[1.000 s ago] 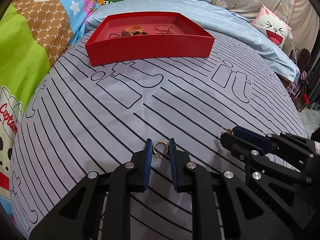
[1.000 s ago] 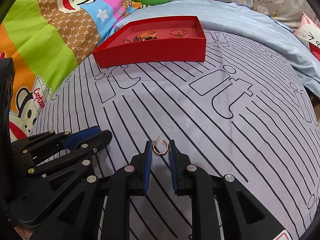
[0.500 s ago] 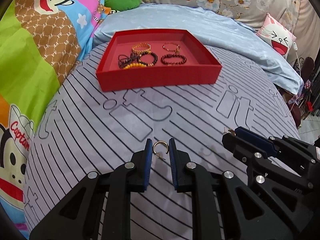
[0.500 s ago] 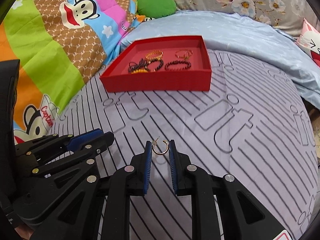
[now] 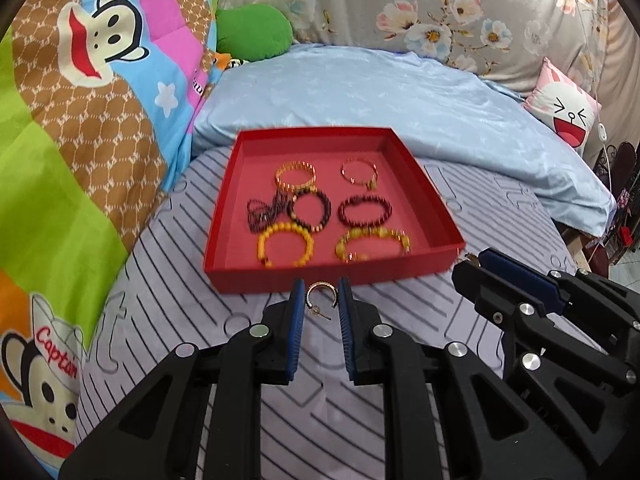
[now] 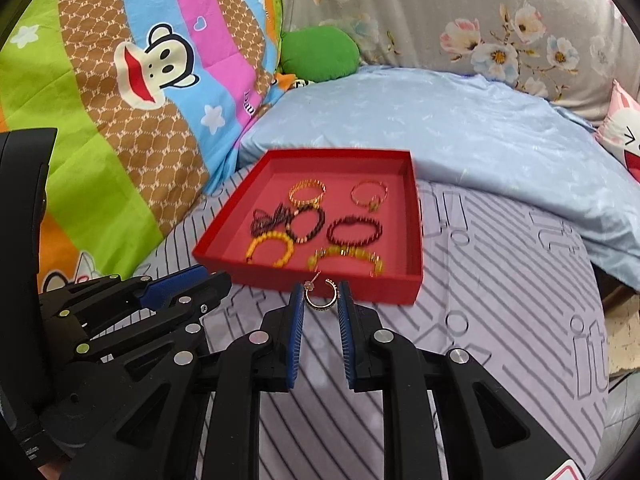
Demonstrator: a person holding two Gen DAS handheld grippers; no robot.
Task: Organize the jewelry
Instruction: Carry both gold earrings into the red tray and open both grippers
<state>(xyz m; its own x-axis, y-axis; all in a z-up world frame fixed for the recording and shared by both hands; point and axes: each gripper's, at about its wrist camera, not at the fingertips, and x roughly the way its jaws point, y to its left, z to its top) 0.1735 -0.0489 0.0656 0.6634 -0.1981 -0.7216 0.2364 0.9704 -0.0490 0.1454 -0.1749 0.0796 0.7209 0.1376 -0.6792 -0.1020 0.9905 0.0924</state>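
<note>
A red tray (image 5: 248,280) (image 6: 360,290) sits on the striped grey bedsheet and holds several bracelets of gold, dark and yellow beads (image 5: 285,245) (image 6: 354,229). My left gripper (image 5: 319,300) is shut on a small gold hoop earring (image 5: 317,296), held just short of the tray's near wall. My right gripper (image 6: 320,298) is shut on a second gold hoop earring (image 6: 321,295), also at the near wall. Each gripper shows in the other's view, the right one (image 5: 480,264) at the right edge and the left one (image 6: 200,276) at the left edge.
A light blue pillow (image 5: 400,92) lies behind the tray. A cartoon-monkey quilt (image 5: 80,100) rises on the left, with a green cushion (image 5: 252,36) and a floral backdrop (image 5: 440,12) at the back. A pink cartoon-face pillow (image 5: 568,108) sits at the right.
Both grippers have risen and moved toward the red tray, each still carrying its earring. The tray's inside and its bracelets have come fully into view.
</note>
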